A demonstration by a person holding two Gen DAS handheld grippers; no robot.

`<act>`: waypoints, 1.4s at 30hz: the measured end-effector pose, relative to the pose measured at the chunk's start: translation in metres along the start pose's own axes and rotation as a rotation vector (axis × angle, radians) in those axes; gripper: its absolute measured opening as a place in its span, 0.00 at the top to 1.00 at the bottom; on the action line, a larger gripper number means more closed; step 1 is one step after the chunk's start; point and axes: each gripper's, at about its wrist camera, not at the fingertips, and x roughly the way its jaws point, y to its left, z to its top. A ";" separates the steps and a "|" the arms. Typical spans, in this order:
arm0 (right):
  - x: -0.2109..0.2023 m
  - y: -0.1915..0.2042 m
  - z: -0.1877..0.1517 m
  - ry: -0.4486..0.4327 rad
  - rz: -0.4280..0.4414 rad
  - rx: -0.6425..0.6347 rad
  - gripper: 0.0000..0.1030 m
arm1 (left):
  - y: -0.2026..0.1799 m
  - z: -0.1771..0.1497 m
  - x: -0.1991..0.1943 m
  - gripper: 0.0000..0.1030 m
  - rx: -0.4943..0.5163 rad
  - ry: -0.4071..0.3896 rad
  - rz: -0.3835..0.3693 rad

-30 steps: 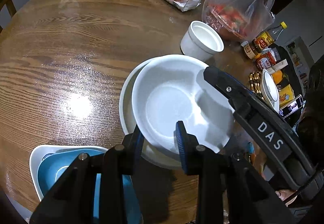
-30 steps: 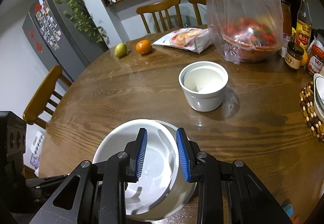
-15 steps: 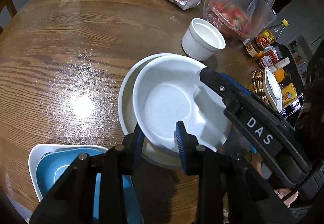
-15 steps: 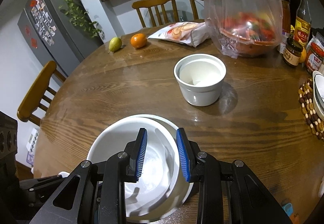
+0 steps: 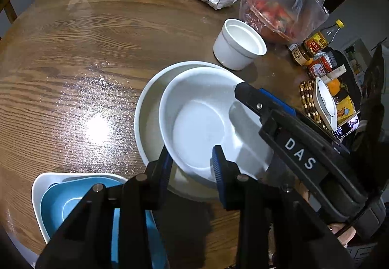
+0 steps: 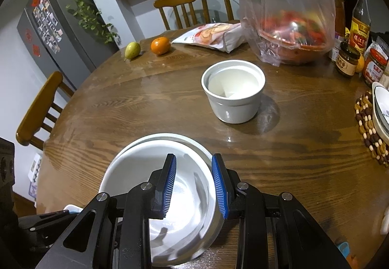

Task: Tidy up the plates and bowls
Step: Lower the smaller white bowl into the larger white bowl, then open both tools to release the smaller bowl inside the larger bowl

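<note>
So the nesting step is basically at the let-go point: the white bowl (image 5: pixel 201 123) sits inside the bigger white bowl (image 5: pixel 148 108) under it, pushed toward the side nearest the ramekin (image 5: pixel 239 46). The left gripper (image 5: pixel 192 164) has the near rim of that inner bowl between its blue pads and its jaws are opening, so I'd say it's releasing. The right gripper (image 6: pixel 193 184) is narrow, clamped over the rim on the opposite side, one pad inside the bowl and one outside. Next move, I'd guess, is freeing both claws without dragging the bowl, then going for the ramekin, which stands just beyond the stack and looks empty. Both nested bowls look empty too. On the near left of the stack, a blue dish (image 5: pixel 73 203) sits inside a white one (image 5: pixel 36 191), at the edge of the wooden table (image 5: pixel 73 50).
</note>
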 end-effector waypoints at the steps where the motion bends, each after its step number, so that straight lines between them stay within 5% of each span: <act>1: 0.000 -0.001 0.000 -0.001 0.000 0.000 0.68 | 0.000 0.000 0.000 0.70 -0.001 0.002 -0.001; 42: 0.004 -0.006 0.004 -0.001 -0.038 0.013 0.68 | 0.006 0.006 -0.002 0.65 -0.039 0.019 -0.031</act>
